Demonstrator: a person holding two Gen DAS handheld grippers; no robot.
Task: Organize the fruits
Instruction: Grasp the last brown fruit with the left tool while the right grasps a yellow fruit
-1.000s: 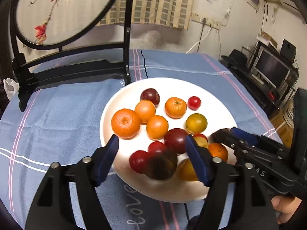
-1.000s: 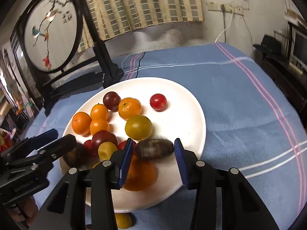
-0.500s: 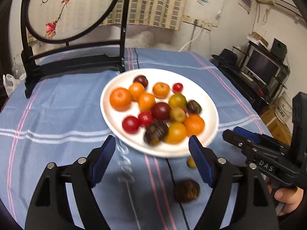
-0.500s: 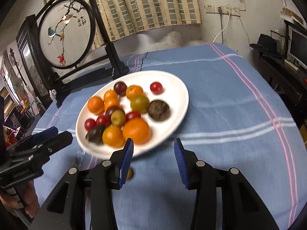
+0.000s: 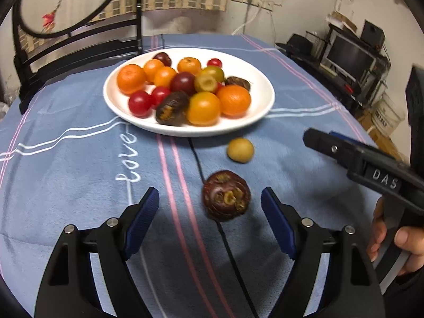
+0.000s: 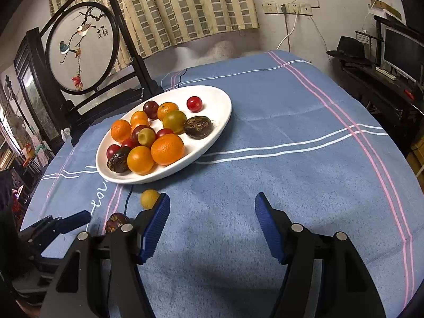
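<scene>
A white plate holds several oranges, red and dark plums and two dark brown fruits. On the blue cloth in front of it lie a small yellow fruit and a dark brown fruit. My left gripper is open, and the dark brown fruit lies on the cloth between its fingers, untouched. My right gripper hovers over bare cloth with nothing between its fingers, its jaws opening. It also shows at the right of the left wrist view, as right gripper.
A black wooden stand with a round painted screen stands behind the plate. A dark cord runs over the blue striped tablecloth. Shelves with a monitor lie beyond the table's right edge. A hand grips the right tool.
Both grippers have drawn back from the plate toward the table's near side. The right one left a dark fruit on the plate and widened. The left now straddles the dark fruit on the cloth.
</scene>
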